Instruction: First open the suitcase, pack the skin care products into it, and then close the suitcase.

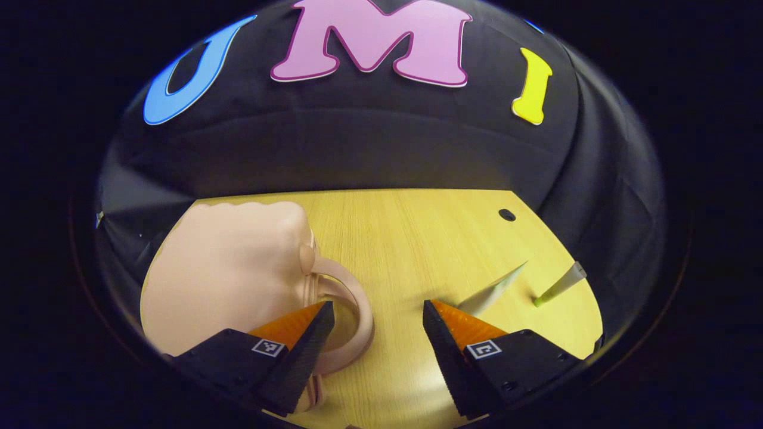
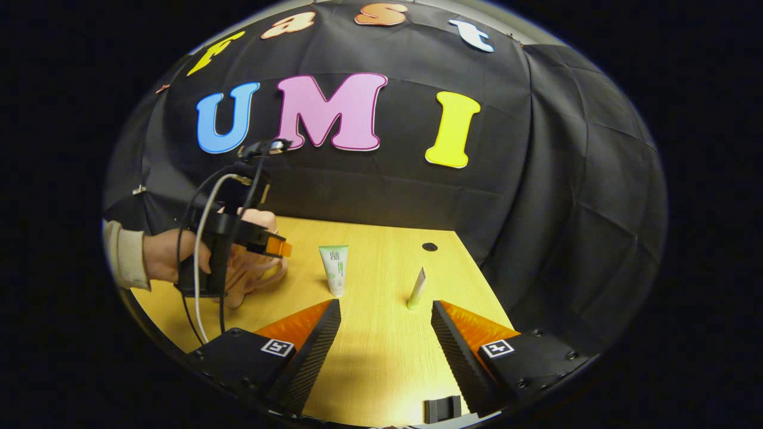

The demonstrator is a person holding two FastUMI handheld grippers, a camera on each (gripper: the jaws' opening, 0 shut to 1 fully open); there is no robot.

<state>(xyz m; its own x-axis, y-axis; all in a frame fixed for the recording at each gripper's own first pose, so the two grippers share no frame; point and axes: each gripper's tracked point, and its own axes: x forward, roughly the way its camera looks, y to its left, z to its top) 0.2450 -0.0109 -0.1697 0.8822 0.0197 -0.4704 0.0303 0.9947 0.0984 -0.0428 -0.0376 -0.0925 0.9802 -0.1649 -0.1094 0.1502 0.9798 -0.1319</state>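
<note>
Left gripper (image 1: 377,322), jaws apart, hovers over the closed pink suitcase (image 1: 226,280); right gripper (image 2: 386,325) gapes, tubes (image 2: 335,268) at 12 o'clock.

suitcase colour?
Pale peach-pink suitcase, handle included. Shows best in the left gripper view.

The light is warm and a bit dim. The table (image 2: 381,357) looks bright yellow, and the cloth wall (image 2: 536,179) behind it stays very dark. In the left gripper view a pale shine sits on the table (image 1: 411,238) near its front edge, between the fingers (image 1: 310,339). In the right gripper view soft shadows lie on the wood under the fingers (image 2: 316,345). Both pictures bend a lot near the rim, so the table's far edge curves. The pink suitcase (image 1: 226,280) looks smooth and a little blurry. The two tubes (image 1: 495,292) are stretched and smeared near the right edge.
</note>
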